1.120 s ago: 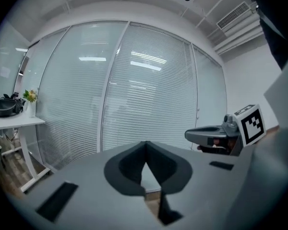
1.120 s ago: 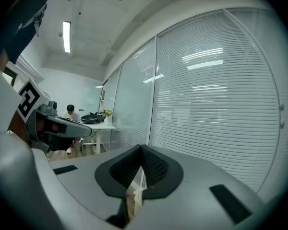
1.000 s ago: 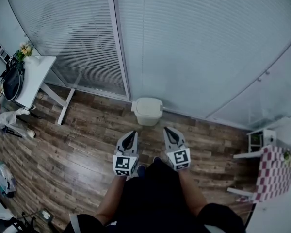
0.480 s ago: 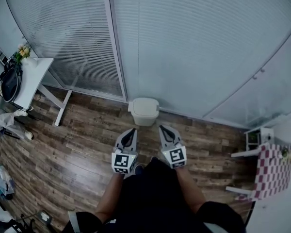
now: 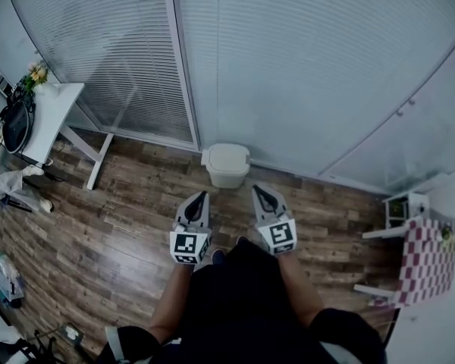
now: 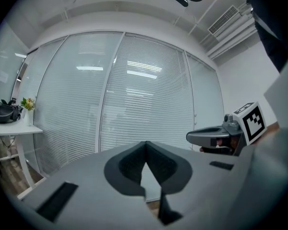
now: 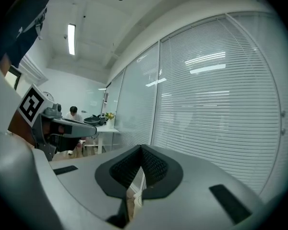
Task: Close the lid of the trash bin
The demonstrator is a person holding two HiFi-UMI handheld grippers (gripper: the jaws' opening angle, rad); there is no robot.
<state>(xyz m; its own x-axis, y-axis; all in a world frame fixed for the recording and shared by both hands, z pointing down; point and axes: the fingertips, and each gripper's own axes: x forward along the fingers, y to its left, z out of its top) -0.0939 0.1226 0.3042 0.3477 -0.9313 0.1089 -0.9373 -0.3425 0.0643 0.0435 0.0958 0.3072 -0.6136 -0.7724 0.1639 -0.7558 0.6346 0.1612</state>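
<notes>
A small cream trash bin (image 5: 226,165) stands on the wooden floor against the glass wall, in the head view only. Its lid looks flat on top. My left gripper (image 5: 201,196) and right gripper (image 5: 257,189) hang side by side in the air, a little short of the bin and on either side of it. Both point roughly level at the wall and touch nothing. In the left gripper view the left gripper (image 6: 145,146) has its jaws shut and empty, and the right gripper (image 6: 215,138) shows to its right. In the right gripper view the right gripper (image 7: 141,150) is also shut and empty.
Glass walls with blinds (image 5: 288,67) run behind the bin. A white table (image 5: 51,120) with a black pot and flowers stands at the left, with bags and clutter (image 5: 15,186) on the floor below. A checkered table (image 5: 428,268) and a white stand (image 5: 400,211) sit at the right.
The head view has shifted slightly, so the bin sits a little higher in the picture. Both grippers stay shut and side by side, about the same way from the bin.
</notes>
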